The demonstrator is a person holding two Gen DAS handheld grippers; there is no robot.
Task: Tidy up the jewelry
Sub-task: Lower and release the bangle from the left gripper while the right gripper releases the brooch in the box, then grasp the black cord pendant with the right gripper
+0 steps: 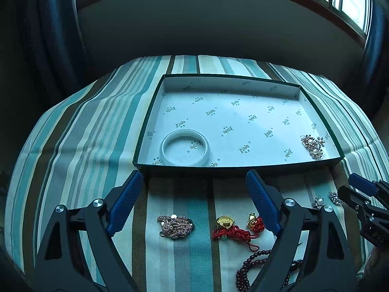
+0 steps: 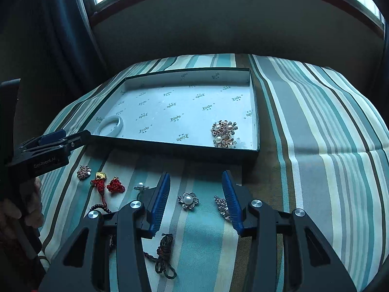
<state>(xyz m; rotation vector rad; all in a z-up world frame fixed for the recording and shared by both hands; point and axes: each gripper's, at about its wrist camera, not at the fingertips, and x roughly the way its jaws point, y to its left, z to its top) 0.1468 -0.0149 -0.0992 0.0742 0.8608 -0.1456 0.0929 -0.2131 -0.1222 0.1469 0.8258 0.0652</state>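
Observation:
A shallow green box (image 1: 238,166) with a white printed lining holds a white bangle (image 1: 184,148) at its near left and a cluster of pearl brooches (image 1: 313,146) at its near right. My left gripper (image 1: 194,177) hangs open and empty just before the box's front wall, above a pinkish chain pile (image 1: 175,226) and a gold lock on red cord (image 1: 228,228). My right gripper (image 2: 196,177) is open over the cloth. A pearl flower brooch (image 2: 188,200) lies loose between its fingers, and a rhinestone brooch (image 2: 222,208) lies by the right finger (image 2: 231,194).
A striped cloth (image 2: 316,146) covers the surface, which falls away at its edges. Also on the cloth are a red knot charm (image 2: 115,186), a dark bead bracelet (image 1: 255,262), a dark cord (image 2: 165,255) and a small pearl piece (image 2: 141,187). A wall and windows stand behind.

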